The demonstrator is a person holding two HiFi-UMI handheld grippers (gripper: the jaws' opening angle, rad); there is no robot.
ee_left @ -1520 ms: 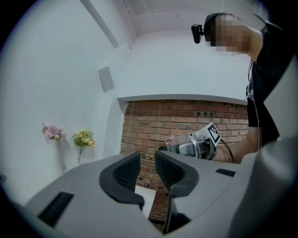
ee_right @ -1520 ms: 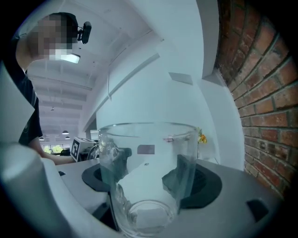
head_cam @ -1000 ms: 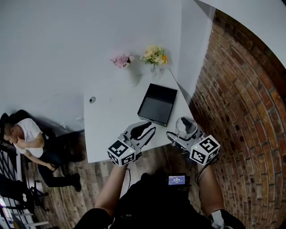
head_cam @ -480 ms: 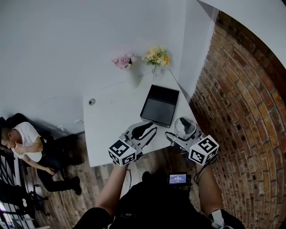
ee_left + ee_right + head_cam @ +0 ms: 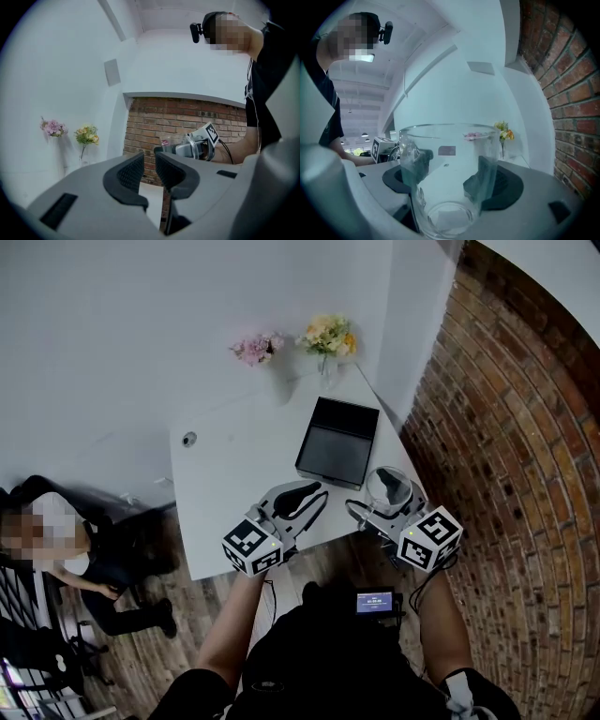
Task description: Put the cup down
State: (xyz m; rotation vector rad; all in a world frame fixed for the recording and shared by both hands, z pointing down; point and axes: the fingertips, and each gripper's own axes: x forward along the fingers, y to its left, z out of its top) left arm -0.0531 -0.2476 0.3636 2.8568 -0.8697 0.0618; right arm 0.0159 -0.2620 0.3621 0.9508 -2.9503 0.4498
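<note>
A clear glass cup is held upright just above the near right corner of the white table. My right gripper is shut on it, with a dark pad on each side of the glass wall. My left gripper hovers over the table's near edge, to the left of the cup. Its jaws stand almost together with nothing between them. The left gripper view also shows the cup in the right gripper, against the brick wall.
A black tray lies on the table just beyond both grippers. Pink flowers and yellow flowers stand at the table's far edge. A brick wall runs close on the right. A person sits low at the left.
The head view has shifted a little. Both grippers keep their places over the table's near edge, and the cup stays in the right gripper.
</note>
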